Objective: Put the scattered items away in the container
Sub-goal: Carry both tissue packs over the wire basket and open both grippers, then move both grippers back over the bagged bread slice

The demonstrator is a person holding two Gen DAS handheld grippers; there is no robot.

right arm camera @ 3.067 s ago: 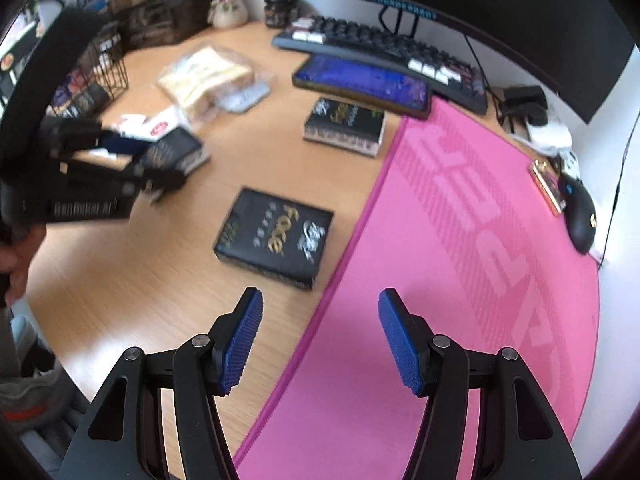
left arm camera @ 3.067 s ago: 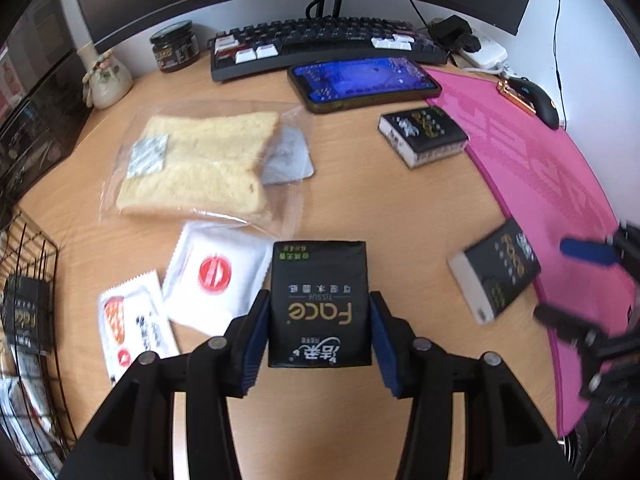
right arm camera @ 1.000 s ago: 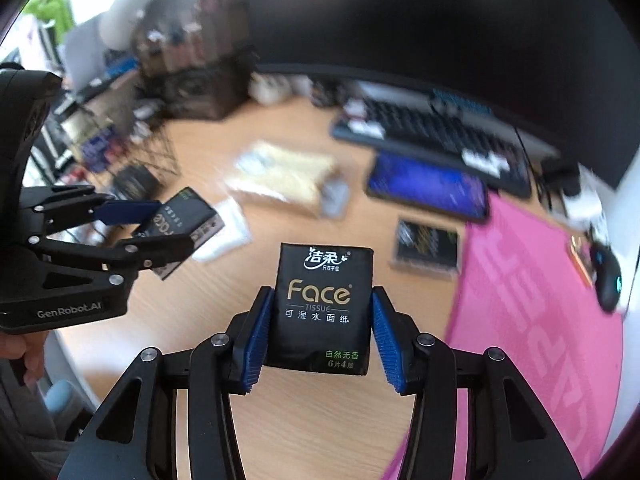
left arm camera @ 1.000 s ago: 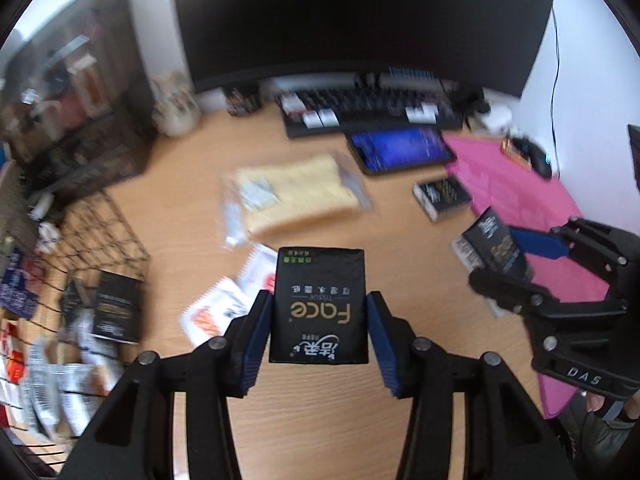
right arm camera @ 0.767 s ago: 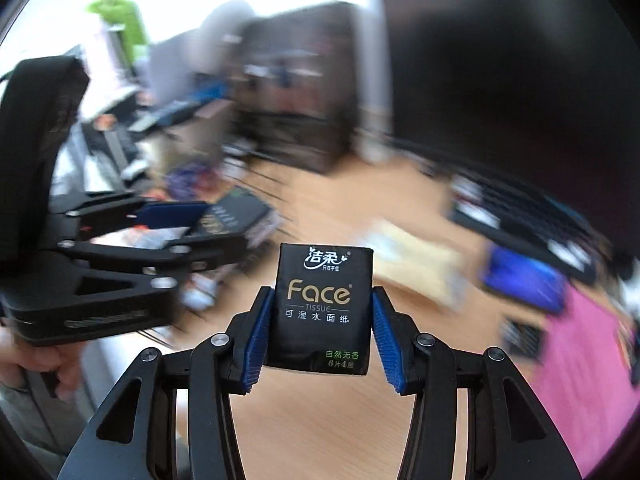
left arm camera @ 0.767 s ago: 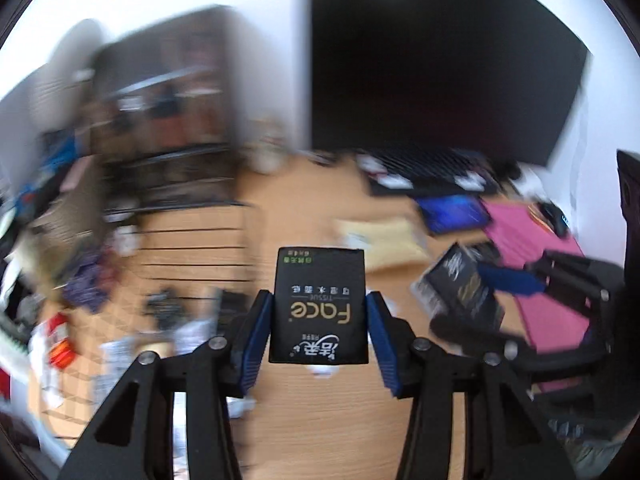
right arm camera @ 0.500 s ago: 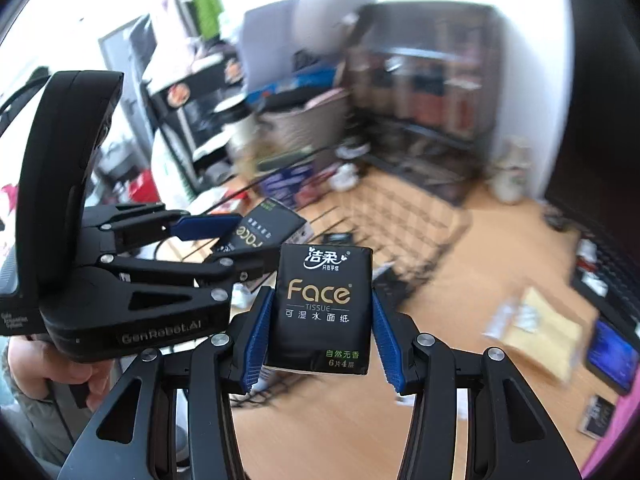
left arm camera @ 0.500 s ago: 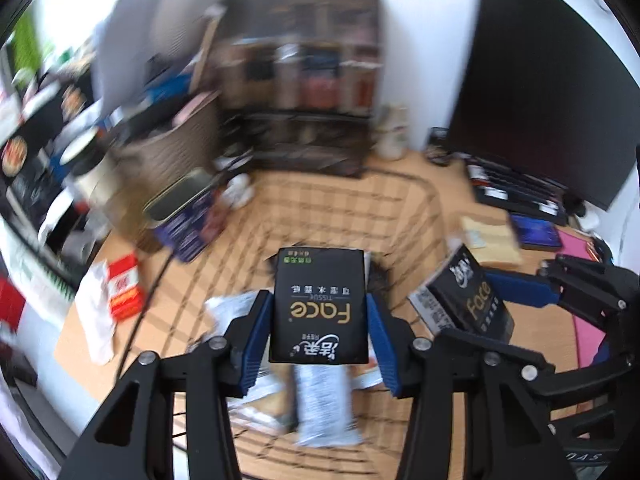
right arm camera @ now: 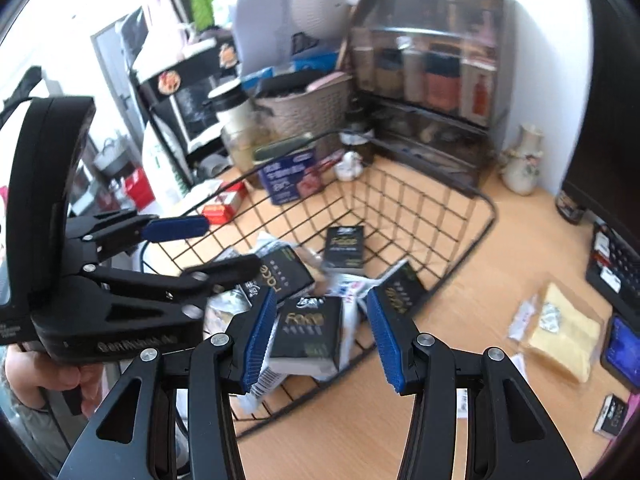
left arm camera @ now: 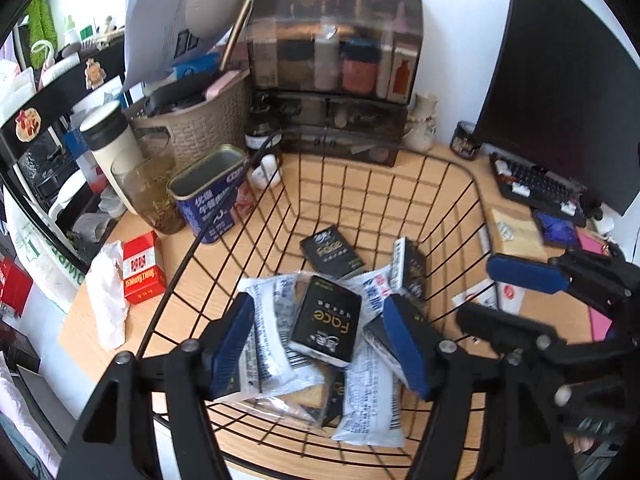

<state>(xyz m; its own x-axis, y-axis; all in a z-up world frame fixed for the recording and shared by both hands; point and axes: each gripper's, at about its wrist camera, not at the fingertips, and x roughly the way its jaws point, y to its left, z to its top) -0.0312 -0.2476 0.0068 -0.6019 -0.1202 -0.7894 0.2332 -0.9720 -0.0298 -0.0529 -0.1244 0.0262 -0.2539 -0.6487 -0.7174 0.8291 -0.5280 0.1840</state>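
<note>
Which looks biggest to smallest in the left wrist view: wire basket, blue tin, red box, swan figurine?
1. wire basket
2. blue tin
3. red box, though it sits nearer the camera, so 2 and 3 are unsure
4. swan figurine

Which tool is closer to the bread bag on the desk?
Right. The right tool hangs over the wire basket's near edge, on the bread bag's side. The left tool is over the basket's far side.

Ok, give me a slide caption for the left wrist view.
Open left gripper above wire basket, tissue pack on the pile inside.
</note>
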